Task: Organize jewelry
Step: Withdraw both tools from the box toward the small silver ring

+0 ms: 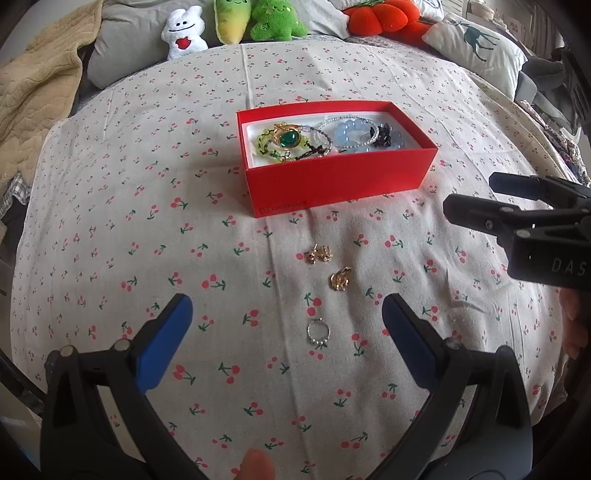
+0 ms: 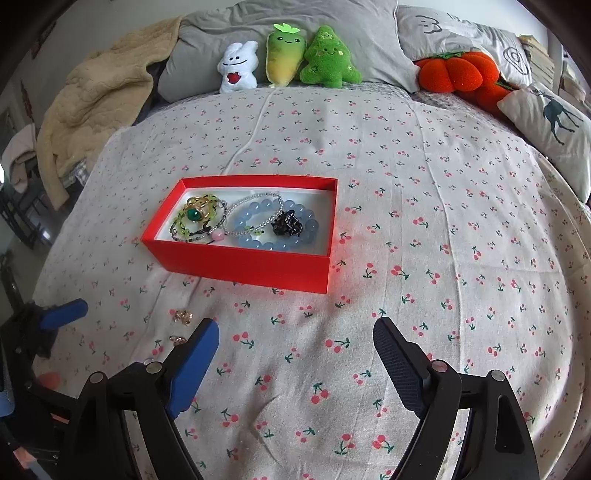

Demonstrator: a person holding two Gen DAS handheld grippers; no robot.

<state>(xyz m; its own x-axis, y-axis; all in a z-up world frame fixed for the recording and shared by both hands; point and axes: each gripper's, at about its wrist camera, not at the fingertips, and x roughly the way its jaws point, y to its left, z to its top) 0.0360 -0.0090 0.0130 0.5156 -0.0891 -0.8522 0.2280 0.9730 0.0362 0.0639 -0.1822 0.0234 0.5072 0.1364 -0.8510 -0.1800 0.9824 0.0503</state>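
Observation:
A red box [image 1: 340, 181] stands on the cherry-print cloth. It holds a gold ring with a green stone [image 1: 287, 137], a blue bead bracelet [image 1: 347, 133] and a black piece [image 1: 382, 133]. In front of it lie two gold earrings [image 1: 318, 254] [image 1: 340, 279] and a silver ring [image 1: 317, 332]. My left gripper [image 1: 287, 301] is open, with the silver ring between its fingers, untouched. My right gripper [image 2: 294, 324] is open over bare cloth, to the right of the earrings [image 2: 183, 316], with the red box [image 2: 240, 264] ahead of it. It also shows at the right of the left wrist view [image 1: 472, 195].
Plush toys [image 2: 284, 55] and grey pillows [image 2: 332, 22] line the far end of the bed. A beige blanket [image 2: 96, 99] lies at the far left, and an orange plush [image 2: 458, 72] and a deer-print pillow [image 2: 554, 122] at the far right. A thumb [image 1: 255, 463] shows at the bottom edge.

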